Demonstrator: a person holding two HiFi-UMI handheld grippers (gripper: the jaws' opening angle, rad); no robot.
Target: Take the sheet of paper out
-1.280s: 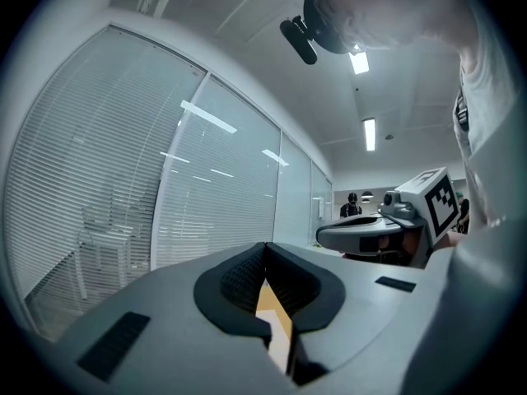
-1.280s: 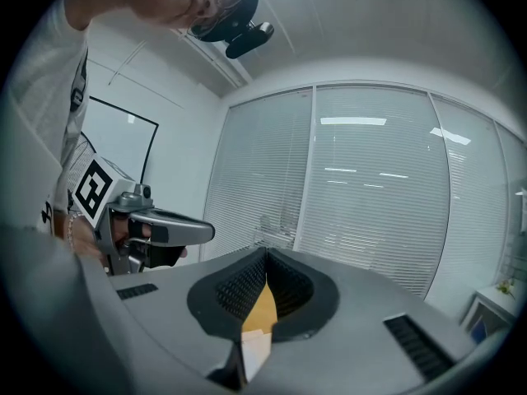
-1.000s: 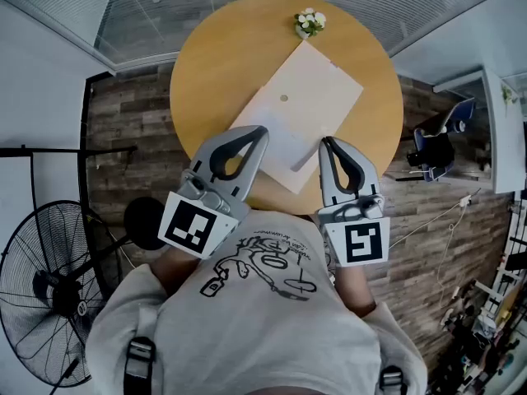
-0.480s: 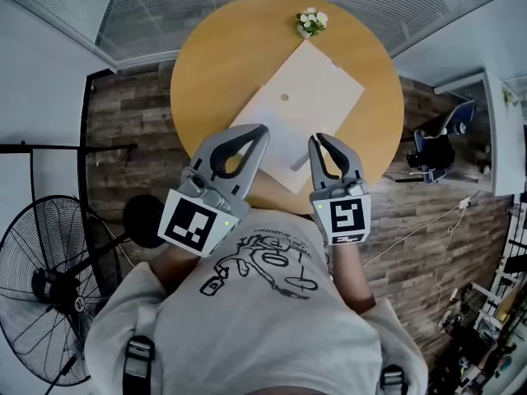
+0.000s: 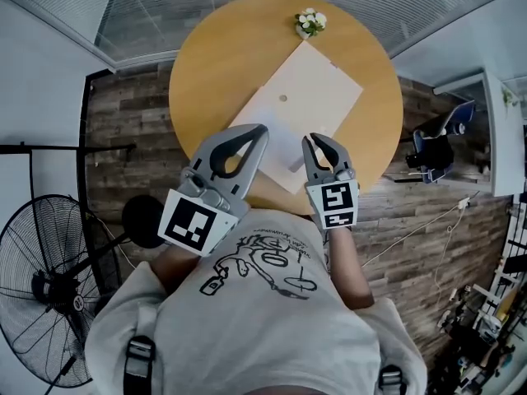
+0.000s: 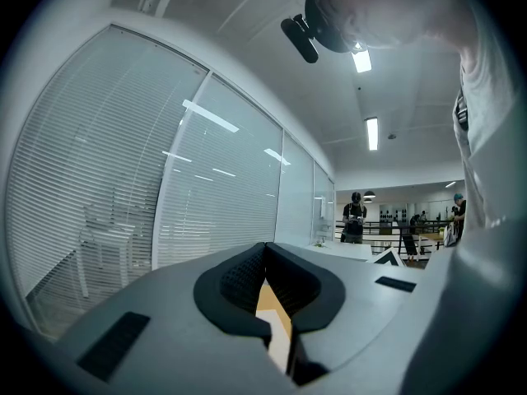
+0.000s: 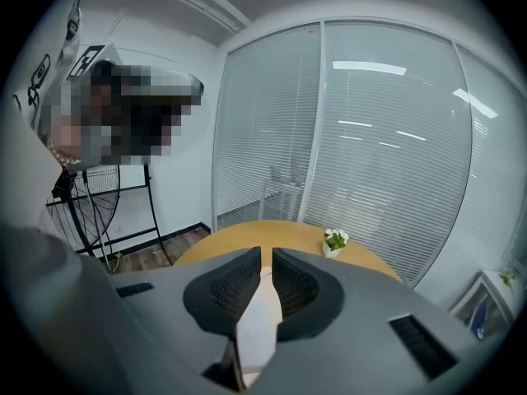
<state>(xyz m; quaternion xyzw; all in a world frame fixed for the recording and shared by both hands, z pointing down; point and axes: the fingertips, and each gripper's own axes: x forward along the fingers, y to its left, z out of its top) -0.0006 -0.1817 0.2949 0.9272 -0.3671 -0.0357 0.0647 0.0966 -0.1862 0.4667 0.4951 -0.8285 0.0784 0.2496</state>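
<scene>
Sheet of paper [image 5: 276, 142] pokes from kraft envelope [image 5: 317, 89] on round table [image 5: 214, 56], head view. Left gripper [image 6: 265, 245], own view: jaws together, empty; use it to pin envelope. Right gripper [image 7: 267, 252], own view: jaws just been opening, narrow gap, sheet below, ungripped; bite exposed edge only.

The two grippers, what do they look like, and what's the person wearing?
The left gripper and right gripper are light grey, each with two curved jaws lined with ribbed black pads and a cube bearing black-and-white square markers. The person wears a pale grey shirt with a black line drawing.
</scene>
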